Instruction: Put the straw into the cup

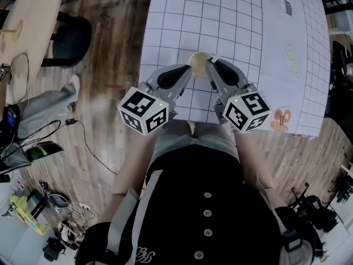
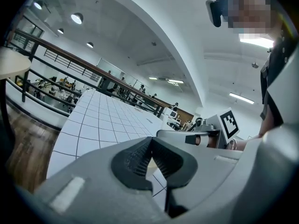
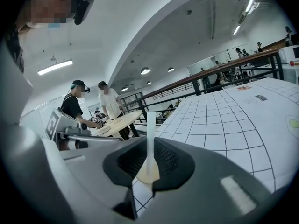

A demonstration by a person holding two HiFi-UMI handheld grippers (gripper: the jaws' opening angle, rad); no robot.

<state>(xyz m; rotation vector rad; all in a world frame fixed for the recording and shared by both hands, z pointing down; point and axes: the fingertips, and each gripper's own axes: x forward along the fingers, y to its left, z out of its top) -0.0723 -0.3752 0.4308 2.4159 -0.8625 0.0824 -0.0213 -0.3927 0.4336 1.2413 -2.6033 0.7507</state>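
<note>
1. Black buttoned top (image 1: 204, 203) lowest in the head view, nearest the camera. Just above it, both tools angled inward toward one spot.
2. Left of centre, left gripper (image 1: 190, 69): jaws almost together, tips at the left rim of the cup (image 1: 199, 61). In the left gripper view, only a sliver of cream wall showing in the narrow wedge between the pads. Probably pinching the rim to stop a light cup sliding or tipping.
3. Right of centre, right gripper (image 1: 210, 65): jaws closed tight on the straw (image 3: 150, 129), gripped low on its length and held upright. Presumably aligned that way for a straight drop into the opening.
4. Straw: white, plain, thin and straight. Lower end right at the cup's mouth in the right gripper view. Cannot tell whether already inside.
5. Cup: small, round, cream, upright between the two sets of tips, at the near middle of the white gridded table sheet (image 1: 231, 26).
6. Farther off, upper left of the head view: wooden floor (image 1: 110, 54).
</note>
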